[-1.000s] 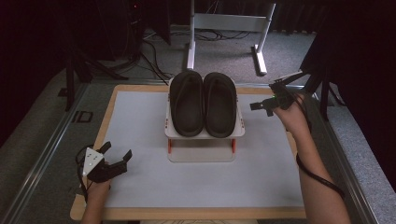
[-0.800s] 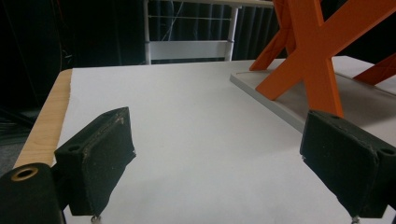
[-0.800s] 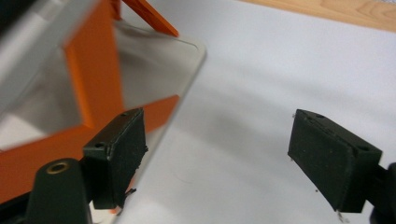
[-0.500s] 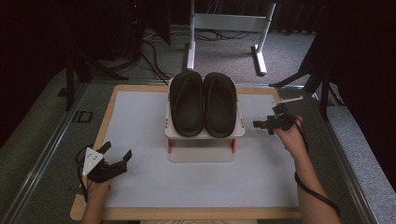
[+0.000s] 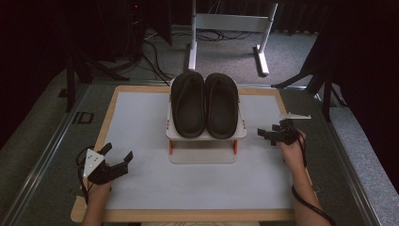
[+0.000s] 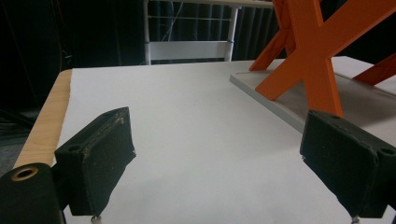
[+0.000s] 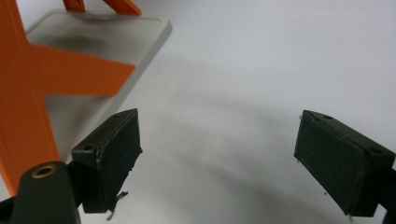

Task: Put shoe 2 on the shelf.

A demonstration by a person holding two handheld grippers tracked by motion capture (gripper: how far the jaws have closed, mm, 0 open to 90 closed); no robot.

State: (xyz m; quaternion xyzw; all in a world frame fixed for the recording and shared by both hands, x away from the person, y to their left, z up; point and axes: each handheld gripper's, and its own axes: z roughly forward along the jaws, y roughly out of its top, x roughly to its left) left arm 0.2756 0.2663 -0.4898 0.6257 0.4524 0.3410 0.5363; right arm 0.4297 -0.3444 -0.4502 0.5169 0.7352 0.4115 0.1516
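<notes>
Slippers: the black pair (image 5: 204, 104) lies side by side on the white rack (image 5: 205, 134), mid-table toward the far edge.
Rack: orange legs (image 6: 313, 51) between its two shelves.
Your right gripper (image 5: 274, 135): just right of the rack, jaws just opened wide, nothing between them.
Your left gripper (image 5: 116, 159): near-left of the table (image 5: 141, 188), jaws apart, empty.
Obstacles: bare mat between each gripper and the rack.

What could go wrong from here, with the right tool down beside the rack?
1. The pair of black slippers overhangs the small two-tier rack; a sideways nudge from the open right tool might tip them off.
2. That tool's jaws sit close to the rack's orange cross brace, so closing in could catch it.
3. The open left tool is far off, so nothing steadies the rack.
</notes>
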